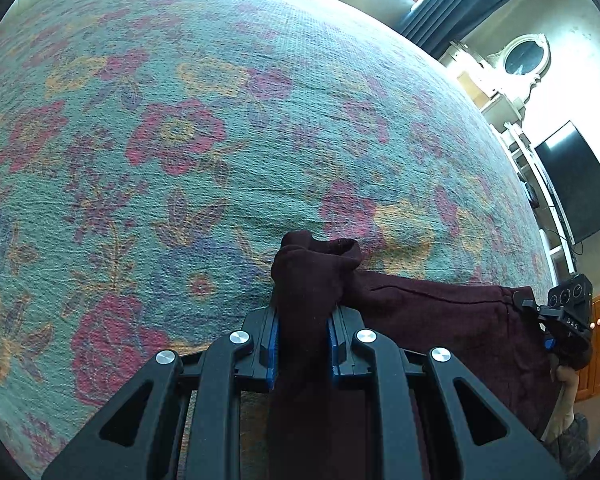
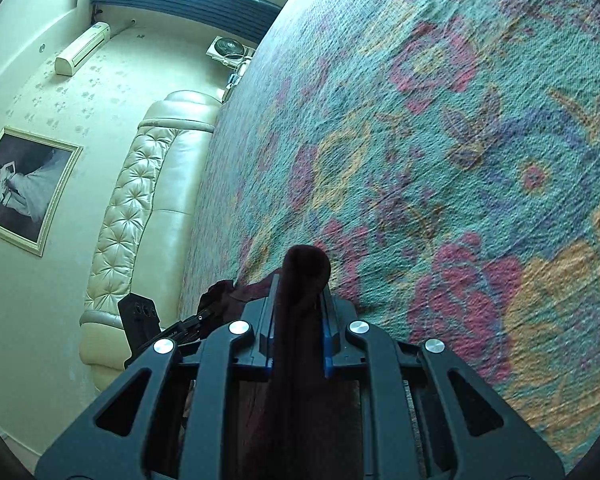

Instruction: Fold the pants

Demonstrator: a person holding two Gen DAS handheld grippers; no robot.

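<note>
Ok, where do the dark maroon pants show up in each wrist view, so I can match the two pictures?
Left wrist view: the pants sit bottom centre, bunched in the left gripper, and stretch right to the right gripper.
Right wrist view: the pants sit bottom centre, pinched in the right gripper, with a little fabric trailing to its left.
Shared landmark: the floral bedspread under the pants.

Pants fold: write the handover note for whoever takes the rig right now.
Left hand-held gripper: shut on a bunched edge of the maroon pants.
Right hand-held gripper: shut on another edge of the same pants.
Pants hang stretched between both, over the floral bedspread.
Done: both grips taken.
Left: lay the pants down, fold, release. No finished fold is visible.
</note>
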